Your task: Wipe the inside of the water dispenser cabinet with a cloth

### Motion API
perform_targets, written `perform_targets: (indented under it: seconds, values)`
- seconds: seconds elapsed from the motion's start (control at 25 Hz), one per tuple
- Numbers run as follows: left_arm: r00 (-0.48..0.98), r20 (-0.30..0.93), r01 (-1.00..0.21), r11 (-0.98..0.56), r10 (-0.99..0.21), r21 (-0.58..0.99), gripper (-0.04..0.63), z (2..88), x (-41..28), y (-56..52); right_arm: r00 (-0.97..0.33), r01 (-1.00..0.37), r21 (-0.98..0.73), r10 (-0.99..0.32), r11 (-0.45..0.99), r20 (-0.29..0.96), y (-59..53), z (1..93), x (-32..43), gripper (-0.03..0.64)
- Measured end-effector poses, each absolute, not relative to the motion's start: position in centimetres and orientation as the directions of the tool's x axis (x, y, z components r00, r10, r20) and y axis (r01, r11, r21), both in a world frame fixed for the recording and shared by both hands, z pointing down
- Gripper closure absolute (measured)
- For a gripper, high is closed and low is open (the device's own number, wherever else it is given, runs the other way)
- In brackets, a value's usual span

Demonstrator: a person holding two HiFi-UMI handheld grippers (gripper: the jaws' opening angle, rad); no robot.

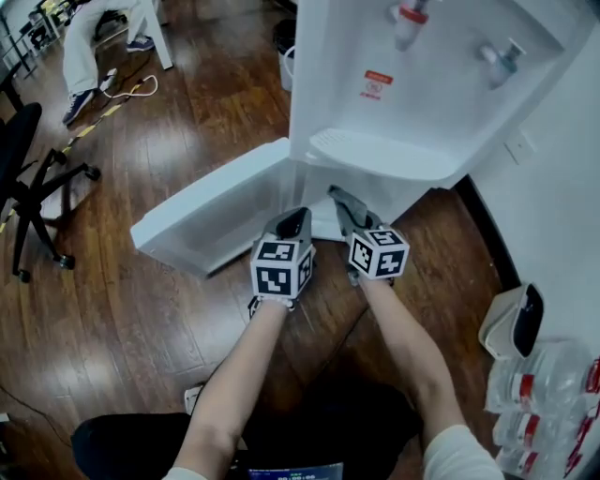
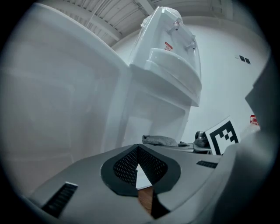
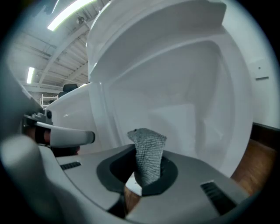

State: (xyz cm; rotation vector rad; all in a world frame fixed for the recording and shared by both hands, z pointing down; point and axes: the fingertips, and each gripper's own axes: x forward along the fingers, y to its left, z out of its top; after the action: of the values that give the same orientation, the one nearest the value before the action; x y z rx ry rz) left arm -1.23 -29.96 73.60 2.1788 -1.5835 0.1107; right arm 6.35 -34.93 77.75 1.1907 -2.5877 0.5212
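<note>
One tall white plastic water dispenser (image 1: 441,84) stands on the brown wooden floor (image 1: 141,309), at the floor's edge along the white wall. It carries two taps, one with a red top (image 1: 410,21) and one with a blue top (image 1: 502,58). There is one curved drip tray (image 1: 375,150) below them and one red label (image 1: 377,84) on the front. Its single white cabinet door (image 1: 206,211) is swung wide open to the left, low over the floor.

Two hand-held grippers are held side by side before the open cabinet, each with one marker cube. The left gripper (image 2: 138,151) has its jaws together with nothing between them, and it points at the inner face of the open door. The right gripper (image 3: 146,173) is clamped on the one grey woven cloth (image 3: 148,146). The cloth sticks up from between the dark pads, a loose end folded over at the top. It hangs at the mouth of the white cabinet interior (image 3: 188,109), just under the drip tray. Whether it touches the cabinet wall cannot be told.

Near the floor's left edge stands one black office chair (image 1: 33,178). Toward the far left corner one person (image 1: 84,47) sits in light trousers. By the wall on the right are one white bin with a black lid (image 1: 516,323) and one wrapped pack of clear water bottles (image 1: 544,403); the bottles are too blurred to count.
</note>
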Motion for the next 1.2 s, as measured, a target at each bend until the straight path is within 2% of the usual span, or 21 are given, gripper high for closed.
perform_targets:
  seconds: [0.28, 0.44, 0.68, 0.84, 1.0, 1.2]
  values:
    - [0.314, 0.308, -0.932, -0.231, -0.898, 0.278, 0.6, 73.3, -1.8, -32.1, -0.649, -0.759, -0.302, -0.709, 0.577, 0.276, -41.1, 79.3, 3.6, 0.589]
    - [0.323, 0.303, -0.93, -0.241, -0.897, 0.278, 0.6, 72.4, -1.9, -32.2, -0.676, -0.718, -0.376, -0.715, 0.586, 0.178, -44.6, 77.1, 2.0, 0.589]
    - [0.315, 0.307, -0.934, -0.236, -0.898, 0.268, 0.6, 72.1, -3.1, -32.4, -0.702, -0.685, -0.364, -0.705, 0.631, 0.099, -46.6, 74.1, -0.9, 0.589]
    - [0.314, 0.319, -0.935, -0.234, -0.894, 0.265, 0.6, 72.7, -3.8, -32.0, -0.723, -0.674, -0.331, -0.681, 0.66, 0.115, -47.1, 75.3, -1.9, 0.589]
    - [0.314, 0.322, -0.935, -0.232, -0.893, 0.268, 0.6, 73.0, -3.9, -31.9, -0.727, -0.654, -0.421, -0.677, 0.629, 0.117, -48.2, 76.1, -1.5, 0.592]
    - [0.324, 0.331, -0.931, -0.238, -0.886, 0.275, 0.6, 73.8, -3.5, -31.4, -0.72, -0.683, -0.395, -0.659, 0.614, 0.22, -47.9, 80.1, -1.8, 0.592]
